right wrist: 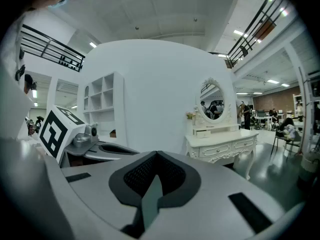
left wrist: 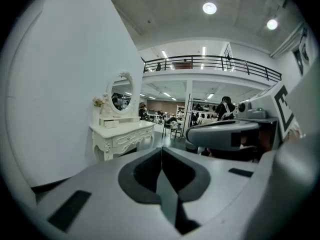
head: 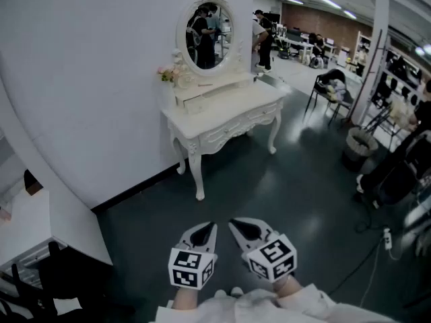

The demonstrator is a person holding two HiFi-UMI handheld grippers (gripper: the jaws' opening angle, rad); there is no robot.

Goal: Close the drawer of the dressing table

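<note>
- Low before the person, left gripper (head: 205, 231) and right gripper (head: 241, 227) sit side by side, jaws pressed together on nothing.
- Approach step, I judge: next comes crossing the floor (head: 269, 194).
- Dressing table (head: 222, 116) stands well ahead against the wall (head: 101, 79); its small drawer (head: 202, 101) looks pulled out.

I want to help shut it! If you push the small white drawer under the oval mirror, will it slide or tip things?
It probably slides easily: the small white drawer looks little and light. The white carved dressing table stands on thin curved legs, so a hard shove might wobble it and shake the pink flowers beside the oval mirror.
</note>
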